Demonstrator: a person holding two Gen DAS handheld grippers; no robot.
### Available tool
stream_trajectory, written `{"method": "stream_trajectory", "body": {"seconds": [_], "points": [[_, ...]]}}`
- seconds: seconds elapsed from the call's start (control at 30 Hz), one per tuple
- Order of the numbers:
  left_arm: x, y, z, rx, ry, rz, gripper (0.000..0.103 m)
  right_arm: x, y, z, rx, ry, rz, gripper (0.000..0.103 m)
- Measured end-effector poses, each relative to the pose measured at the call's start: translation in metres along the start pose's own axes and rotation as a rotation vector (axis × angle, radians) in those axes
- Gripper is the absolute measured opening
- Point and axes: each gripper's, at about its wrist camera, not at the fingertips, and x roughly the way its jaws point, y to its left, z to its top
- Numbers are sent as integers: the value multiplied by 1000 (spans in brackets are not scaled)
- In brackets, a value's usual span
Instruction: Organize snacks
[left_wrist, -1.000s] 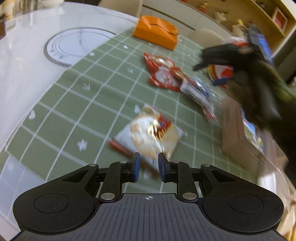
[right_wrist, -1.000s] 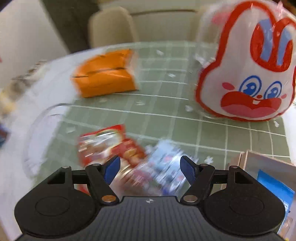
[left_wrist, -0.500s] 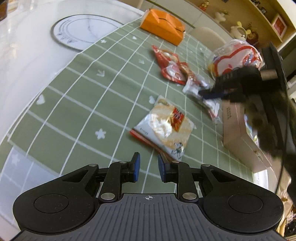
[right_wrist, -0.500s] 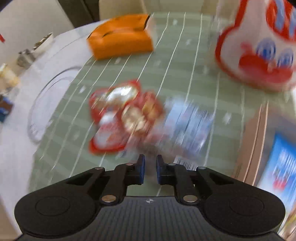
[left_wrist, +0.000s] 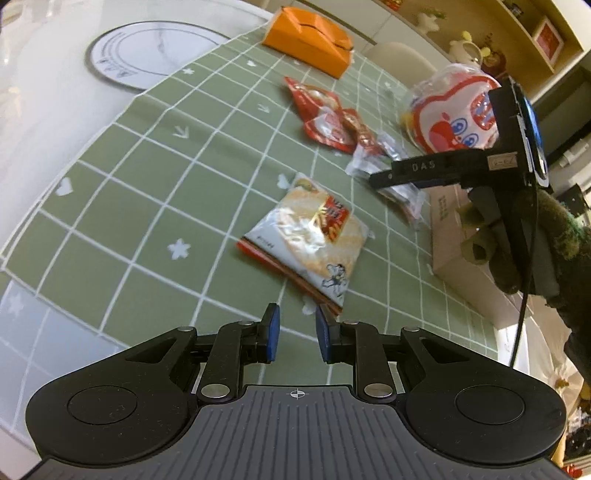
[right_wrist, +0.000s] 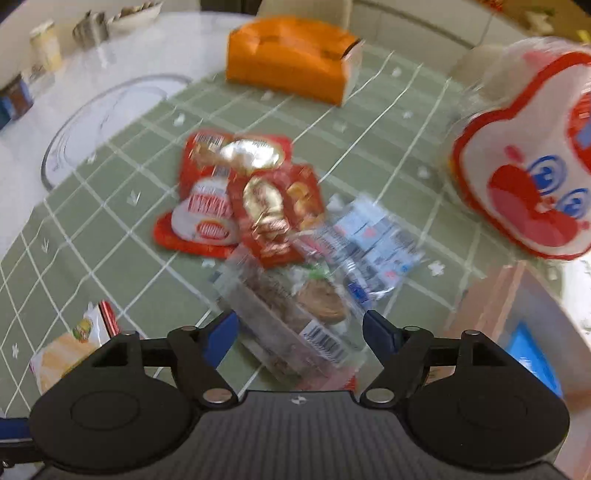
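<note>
R tongs (right_wrist: 299, 328) opening wide over clear crinkly brown-snack packet (right_wrist: 291, 317) to straddle it; my L tongs (left_wrist: 295, 334) narrow, empty, parked.

The black two-finger right gripper (right_wrist: 300, 328), whose blue-padded jaws stood nearly together half a second earlier, was opening again, its fingers now spread either side of a clear plastic snack packet with a barcode (right_wrist: 291, 332) without pressing it. In the left wrist view it had swung from over the rabbit-faced white-and-red bag (left_wrist: 454, 110) down towards that packet (left_wrist: 391, 184).
</note>
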Motion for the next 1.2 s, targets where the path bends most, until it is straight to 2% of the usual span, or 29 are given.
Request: {"method": "stream_trajectory", "body": {"seconds": [0.07,0.13,0.23,0.4,0.47,0.53,0.6,0.63,0.67,0.7,0.83,0.97,1.1,1.2], "points": [[-5,3,2,4,-18,9,25,-5,10,-5,-35,-3,-1,45],[-8,4,7,13,-35,21,25,-19,19,-13,-53,-3,26,28],[-9,2,17,53,-52,32,25,-39,31,-32,-22,-3,105,28],[2,-12,38,174,-59,62,25,-71,42,-79,84,-11,220,27],[7,-16,46,198,-60,69,25,-78,41,-99,127,-22,215,28],[16,-18,54,211,-52,91,25,-82,42,-114,144,-48,160,29],[22,-18,59,221,-44,112,25,-85,44,-126,136,-81,110,32],[24,-17,60,223,-40,115,25,-86,44,-129,135,-89,104,38],[27,-16,61,220,-32,111,25,-89,45,-131,140,-99,108,44],[29,-15,62,215,-22,103,25,-89,46,-130,146,-113,115,46],[32,-15,61,224,-10,97,25,-95,53,-124,155,-167,149,46],[32,-17,57,232,-6,103,25,-79,65,-108,139,-169,138,46],[29,-19,51,233,-13,140,25,-57,71,-93,76,-141,127,46],[23,-17,46,207,-33,198,26,-47,77,-83,38,-139,169,46]]}}
